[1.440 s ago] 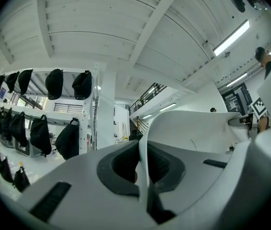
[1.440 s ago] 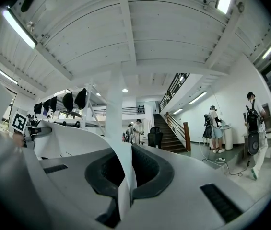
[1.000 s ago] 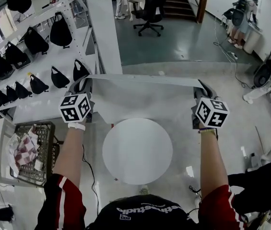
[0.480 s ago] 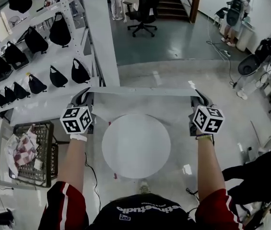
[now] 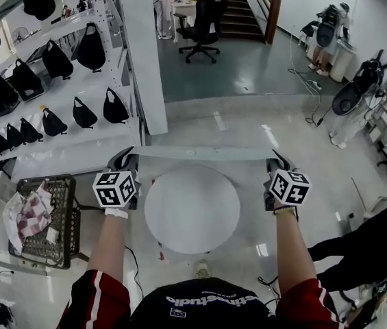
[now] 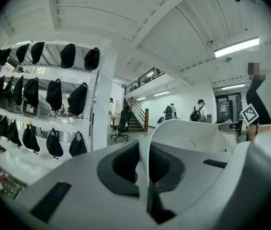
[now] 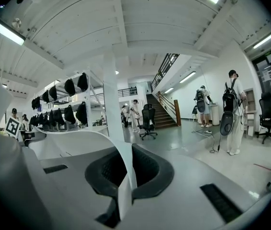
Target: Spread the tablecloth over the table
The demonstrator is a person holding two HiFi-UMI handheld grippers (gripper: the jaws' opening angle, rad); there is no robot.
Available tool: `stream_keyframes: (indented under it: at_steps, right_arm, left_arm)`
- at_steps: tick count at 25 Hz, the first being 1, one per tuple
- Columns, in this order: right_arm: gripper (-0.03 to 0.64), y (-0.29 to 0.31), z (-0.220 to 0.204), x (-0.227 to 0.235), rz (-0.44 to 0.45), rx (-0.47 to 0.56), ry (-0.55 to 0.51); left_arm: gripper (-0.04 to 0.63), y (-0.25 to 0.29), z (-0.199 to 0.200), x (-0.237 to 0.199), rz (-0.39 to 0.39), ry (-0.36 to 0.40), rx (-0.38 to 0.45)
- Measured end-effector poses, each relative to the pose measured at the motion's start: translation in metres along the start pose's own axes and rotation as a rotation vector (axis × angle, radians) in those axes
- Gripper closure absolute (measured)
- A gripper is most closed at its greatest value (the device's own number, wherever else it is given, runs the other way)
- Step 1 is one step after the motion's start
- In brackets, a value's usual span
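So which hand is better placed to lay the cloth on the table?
Neither clearly: left gripper and right gripper each clamp one end of the cloth, stretched near the table's far edge; both should probably lower together.

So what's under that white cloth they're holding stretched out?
The tablecloth is held near the far rim of the round table, whose top shows bare. Around it only pale floor shows; the strip of floor directly under the cloth is covered from view.
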State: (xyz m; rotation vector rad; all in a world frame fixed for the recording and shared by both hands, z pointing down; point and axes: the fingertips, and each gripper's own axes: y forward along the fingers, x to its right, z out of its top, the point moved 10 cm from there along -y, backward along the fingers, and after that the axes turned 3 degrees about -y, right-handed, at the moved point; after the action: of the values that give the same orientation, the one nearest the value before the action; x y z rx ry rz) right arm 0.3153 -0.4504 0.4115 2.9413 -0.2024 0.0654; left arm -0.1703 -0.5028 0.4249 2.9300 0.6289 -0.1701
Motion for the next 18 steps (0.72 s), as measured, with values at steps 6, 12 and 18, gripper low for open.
stream_keyframes:
  at_steps: [6,12,18]
  right_arm:
    - [0.588,-0.025,-0.020,-0.008,-0.008,-0.023,0.012]
    - [0.589,-0.048,-0.041,-0.018,-0.021,-0.044,0.025]
    - [0.589,-0.076,-0.060,-0.027,-0.033,-0.069,0.036]
  left_arm:
    - [0.577,-0.024,-0.017,0.004,-0.011,0.012,-0.024]
    - [0.577,-0.049,-0.037,0.005,-0.024,0.018,-0.054]
    - [0.577,-0.076,-0.055,0.011,-0.029,0.013,-0.080]
